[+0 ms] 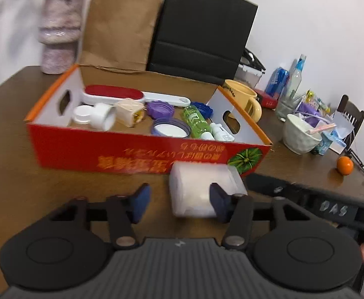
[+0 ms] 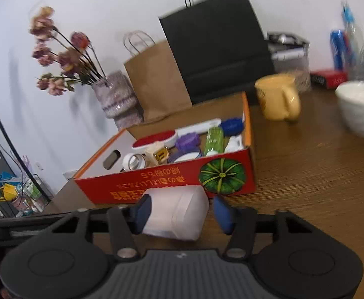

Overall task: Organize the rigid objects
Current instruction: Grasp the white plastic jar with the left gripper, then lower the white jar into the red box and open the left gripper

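**Red carton on the desk, white tub before both tongs**

A red cardboard carton (image 1: 142, 152) with orange rims and white inner walls stands open on the brown wooden desk (image 1: 19, 186); inside lie a red-and-white lint brush (image 1: 117, 94), a white cap (image 1: 82, 114), a white tube-shaped piece (image 1: 105, 117), a cream plug adapter (image 1: 129, 112), a purple lid (image 1: 160, 108), a blue lid (image 1: 203, 108), a purple-rimmed lid with a white face (image 1: 170, 129), a green bottle (image 1: 196, 123) and a small white bottle (image 1: 219, 132); the carton's near wall carries upside-down yellow East Asian script and a picture of a green pumpkin (image 2: 221, 175).

A translucent white tub (image 1: 201, 194) lies on its side on the desk just before that near wall; the left tongs (image 1: 179, 205) stand part open, the right blue pad over the tub, the left pad clear of it, so no grip shows; the right tongs (image 2: 182, 214) are likewise part open, the left pad at the tub's end, the right pad apart from it.

Beyond the carton's right end stands a yellow mug (image 1: 243, 99) with partly legible lettering; towards the desk's right edge are a white bowl (image 1: 299, 134), a blue can (image 1: 278, 82), a clear bottle (image 1: 296, 77) and an orange (image 1: 345, 165); along the back edge, against a white wall, stand a brown paper bag (image 1: 119, 27), a black paper bag (image 1: 201, 32) and a mottled vase (image 1: 58, 32) of dried flowers (image 2: 57, 52).
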Demonstrator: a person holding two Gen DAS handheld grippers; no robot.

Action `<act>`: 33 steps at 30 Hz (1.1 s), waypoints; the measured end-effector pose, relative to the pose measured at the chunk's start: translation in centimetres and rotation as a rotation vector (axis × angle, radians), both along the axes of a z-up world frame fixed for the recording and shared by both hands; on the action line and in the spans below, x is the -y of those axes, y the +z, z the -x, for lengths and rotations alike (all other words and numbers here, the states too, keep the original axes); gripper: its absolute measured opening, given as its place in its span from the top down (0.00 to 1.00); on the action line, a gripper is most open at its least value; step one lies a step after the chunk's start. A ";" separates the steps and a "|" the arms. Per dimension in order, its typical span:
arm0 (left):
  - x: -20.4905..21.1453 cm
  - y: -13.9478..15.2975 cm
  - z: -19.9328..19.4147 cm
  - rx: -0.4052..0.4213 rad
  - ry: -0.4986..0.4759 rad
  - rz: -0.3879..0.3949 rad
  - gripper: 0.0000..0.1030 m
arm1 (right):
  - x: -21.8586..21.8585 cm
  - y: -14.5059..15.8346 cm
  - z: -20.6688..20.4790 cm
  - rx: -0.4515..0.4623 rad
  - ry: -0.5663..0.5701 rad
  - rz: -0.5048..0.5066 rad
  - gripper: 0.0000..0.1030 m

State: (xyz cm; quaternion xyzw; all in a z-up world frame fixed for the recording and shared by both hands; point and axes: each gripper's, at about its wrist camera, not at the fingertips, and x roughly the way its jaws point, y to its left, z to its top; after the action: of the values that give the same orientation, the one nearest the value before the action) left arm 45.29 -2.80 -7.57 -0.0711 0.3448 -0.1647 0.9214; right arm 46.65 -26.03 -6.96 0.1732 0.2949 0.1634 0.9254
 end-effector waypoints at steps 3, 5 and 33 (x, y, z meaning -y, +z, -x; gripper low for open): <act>0.8 -1.4 -1.7 -0.004 -0.048 0.023 0.62 | -0.6 -1.2 -1.3 -0.025 -0.019 -0.013 0.61; 0.2 -2.2 -2.4 -0.018 -0.054 0.102 0.63 | -0.3 -2.1 -1.8 -0.035 -0.026 -0.065 0.62; -1.3 6.3 20.9 0.281 0.054 0.162 0.69 | -2.4 7.1 19.0 0.279 0.084 -0.022 0.72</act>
State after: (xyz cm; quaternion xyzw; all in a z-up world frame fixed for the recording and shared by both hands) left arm 24.40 -1.50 -1.30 -0.1307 0.1960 -0.1754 0.9559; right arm 27.68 -23.67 0.13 0.1462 0.1687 0.2278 0.9478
